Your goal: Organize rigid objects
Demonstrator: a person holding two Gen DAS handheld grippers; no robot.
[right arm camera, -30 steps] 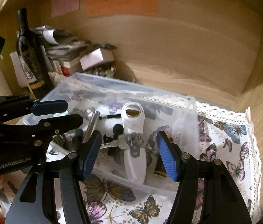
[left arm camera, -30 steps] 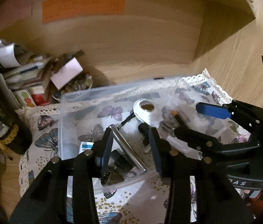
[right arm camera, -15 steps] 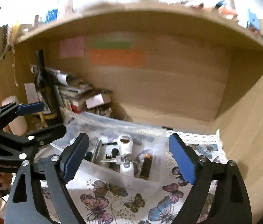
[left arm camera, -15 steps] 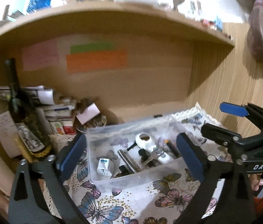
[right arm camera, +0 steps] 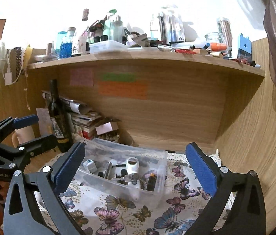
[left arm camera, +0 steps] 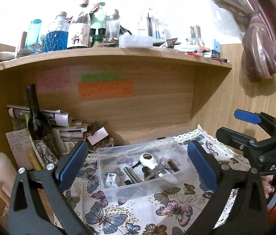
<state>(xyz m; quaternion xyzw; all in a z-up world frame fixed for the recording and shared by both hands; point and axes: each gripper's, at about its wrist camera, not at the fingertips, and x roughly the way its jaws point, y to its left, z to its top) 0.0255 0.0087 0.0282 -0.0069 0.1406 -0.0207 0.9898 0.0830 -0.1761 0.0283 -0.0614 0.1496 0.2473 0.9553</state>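
A clear plastic bin sits on a butterfly-print cloth. It holds several small rigid items: a white magnifier, a silver tube, a small white and blue box and a dark tube with an orange tip. My left gripper is open wide and empty, held back from the bin. My right gripper is open wide and empty too, also held back.
A dark wine bottle, stacked papers and a pink-topped box stand at the back left. A shelf with many bottles hangs above. Wooden walls close the back and right.
Both grippers have pulled back and up from inside the bin and opened wider. The items stay in the bin.
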